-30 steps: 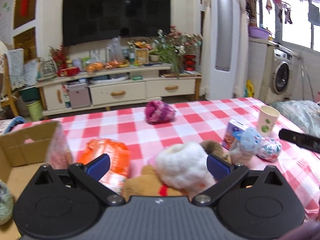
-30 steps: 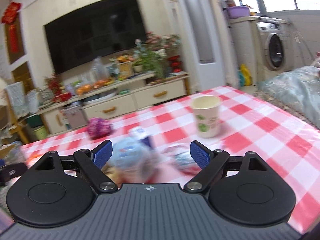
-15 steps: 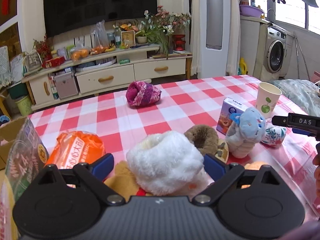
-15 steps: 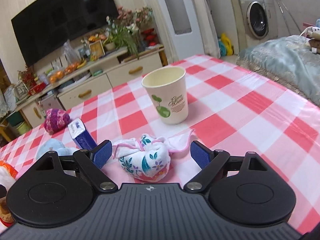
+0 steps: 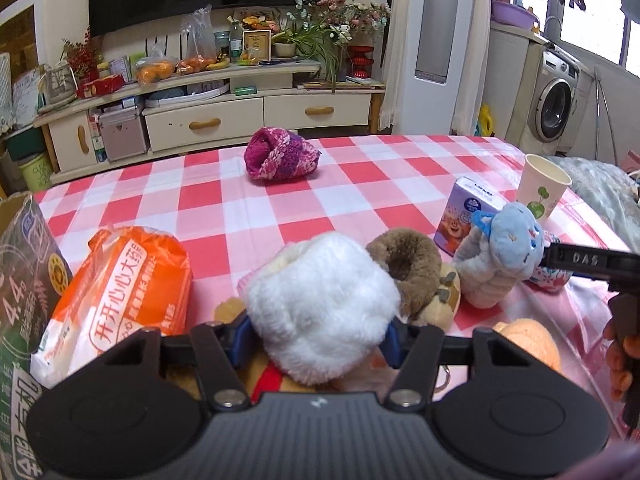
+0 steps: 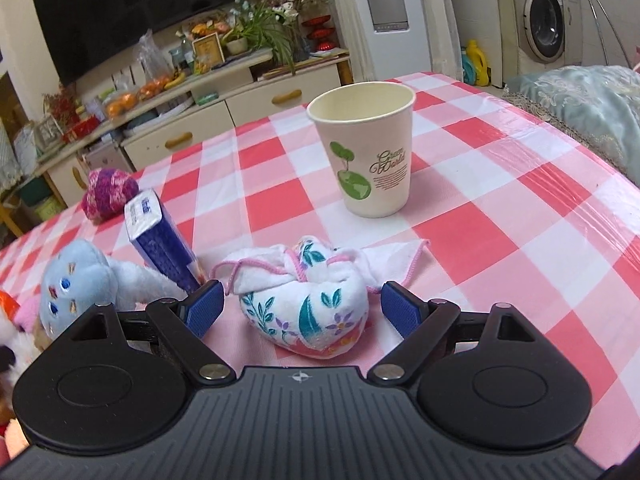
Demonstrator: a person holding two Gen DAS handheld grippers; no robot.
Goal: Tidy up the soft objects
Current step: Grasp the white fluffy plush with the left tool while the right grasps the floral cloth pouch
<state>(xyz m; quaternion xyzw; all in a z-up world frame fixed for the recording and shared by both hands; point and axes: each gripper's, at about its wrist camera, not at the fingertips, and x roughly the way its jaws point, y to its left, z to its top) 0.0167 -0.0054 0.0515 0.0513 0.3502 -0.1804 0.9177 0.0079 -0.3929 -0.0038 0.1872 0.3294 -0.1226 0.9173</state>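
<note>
In the left wrist view my left gripper [image 5: 318, 340] has its blue pads pressed against a white fluffy plush [image 5: 320, 312] that lies on a brown teddy with a red ribbon [image 5: 268, 376]. A brown fuzzy ring [image 5: 404, 260] and a light blue plush [image 5: 504, 252] sit behind it. A magenta knitted hat [image 5: 280, 158] lies far back. In the right wrist view my right gripper [image 6: 302, 308] is open around a white floral cloth pouch [image 6: 308, 308] on the checked tablecloth [image 6: 500, 216]. The blue plush [image 6: 80, 280] is at its left.
A paper cup [image 6: 370, 152] stands behind the pouch, also seen in the left view [image 5: 542, 186]. A tissue pack [image 6: 160, 236] leans by the blue plush. An orange snack bag [image 5: 120, 292] and a dark package [image 5: 24, 280] sit at left. The table edge runs along the right.
My left gripper has closed in on the white plush. My right gripper has swung right and moved forward so the floral pouch now sits between its open fingers.
</note>
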